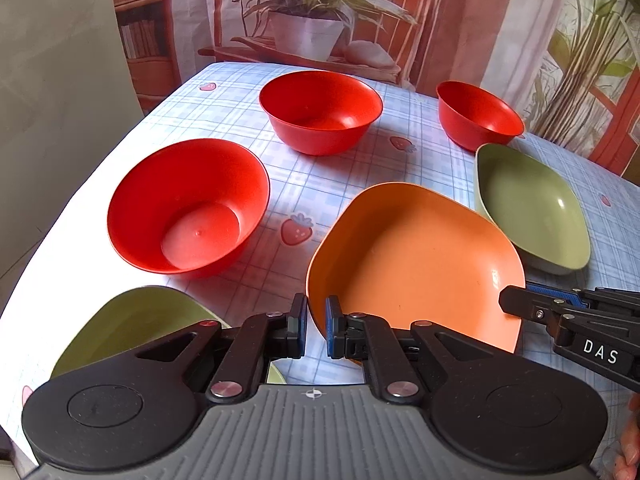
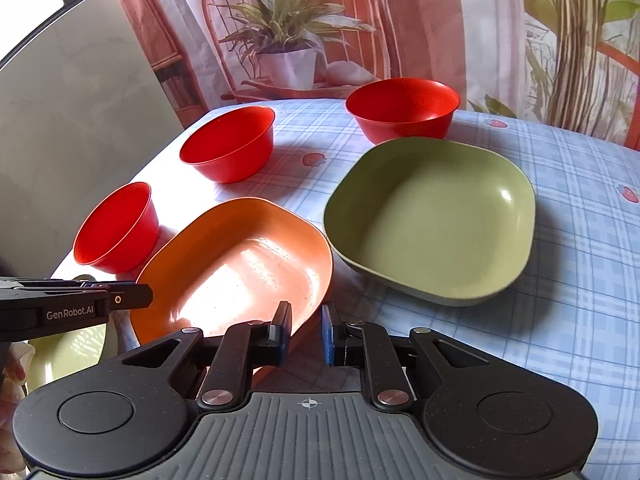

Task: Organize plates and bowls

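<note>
Checked blue-and-white cloth with strawberry motifs covers the table (image 1: 352,168), and a printed backdrop of potted plants and a rattan chair is hung behind it.

Three red bowls are set apart from one another on the cloth: a near one (image 1: 188,208), a middle one (image 1: 320,112) and a far one (image 1: 478,116). An orange plate (image 1: 416,256) with rounded corners is seen tilted, its near edge raised off the cloth. A green plate (image 2: 432,220) of the same shape is placed just beside the orange plate, resting flat. A second green plate (image 1: 128,324) is partly hidden beneath the left gripper.

The left gripper (image 1: 316,328) is closed on the near left rim of the orange plate; the rim is pinched between its blue-padded fingers. The right gripper (image 2: 306,334) is closed on the opposite near rim of the same plate, with the plate's edge held between its narrowly spaced fingers. Each gripper's tip is visible at the side of the other's view, at the plate's edge. Part of a person's hand (image 2: 12,364) is glimpsed at the left margin of the right wrist view.
</note>
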